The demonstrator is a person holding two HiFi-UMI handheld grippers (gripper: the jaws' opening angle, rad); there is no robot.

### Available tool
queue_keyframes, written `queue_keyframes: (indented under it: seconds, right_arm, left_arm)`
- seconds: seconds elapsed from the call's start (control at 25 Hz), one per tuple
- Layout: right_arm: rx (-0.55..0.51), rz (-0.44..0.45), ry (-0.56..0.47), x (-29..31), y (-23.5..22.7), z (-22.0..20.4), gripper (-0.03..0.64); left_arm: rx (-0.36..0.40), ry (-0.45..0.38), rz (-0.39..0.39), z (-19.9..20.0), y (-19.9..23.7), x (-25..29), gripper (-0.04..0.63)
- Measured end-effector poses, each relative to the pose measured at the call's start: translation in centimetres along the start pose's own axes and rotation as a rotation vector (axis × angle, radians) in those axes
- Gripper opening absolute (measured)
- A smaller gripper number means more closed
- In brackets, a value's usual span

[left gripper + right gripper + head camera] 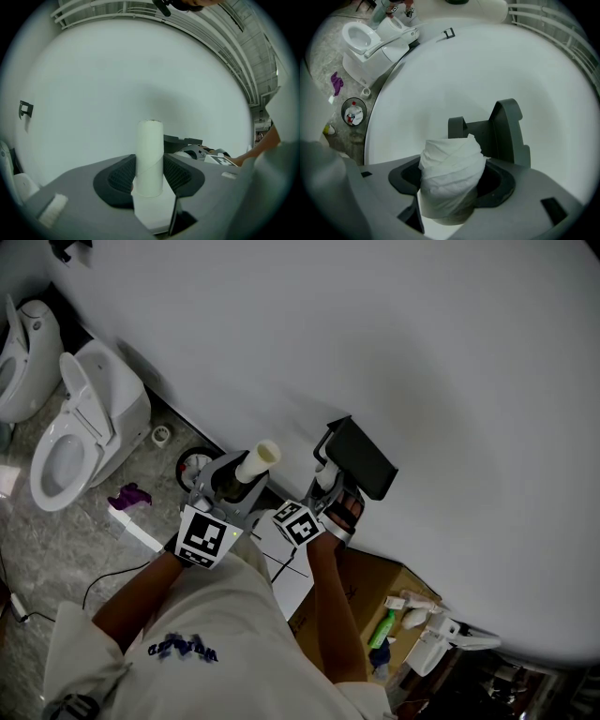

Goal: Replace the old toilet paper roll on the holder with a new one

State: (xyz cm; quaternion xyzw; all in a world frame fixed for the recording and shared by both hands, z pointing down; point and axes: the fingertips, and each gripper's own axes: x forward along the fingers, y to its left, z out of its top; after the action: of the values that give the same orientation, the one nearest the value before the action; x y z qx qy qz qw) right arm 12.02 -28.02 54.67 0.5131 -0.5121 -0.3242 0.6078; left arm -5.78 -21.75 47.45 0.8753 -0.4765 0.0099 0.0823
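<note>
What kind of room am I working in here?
Probably a bathroom, maybe a mock-up: two toilets on a stone-look floor, a paper holder on the white wall, and a small waste bin.

Bare tube (150,157) and rumpled white roll (452,180) near holder (508,133).

Left claw (232,486) points level, its jaws clamped on an upright bare tube (258,463). Right claw (328,491), just beside it, tilts slightly downward and grips a paper roll (451,178) with its jaws wide. Both forearms (333,610) reach forward.
</note>
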Motion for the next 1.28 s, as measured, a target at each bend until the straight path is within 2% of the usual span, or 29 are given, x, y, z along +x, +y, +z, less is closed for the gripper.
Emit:
queue_keyframes:
  seconds: [1.28]
  right_arm:
    - [-0.006, 0.001, -0.027, -0.3, -0.4, 1.7, 0.304]
  left_arm:
    - [-0.013, -0.021, 0.015, 0.8, 0.8, -1.2, 0.184]
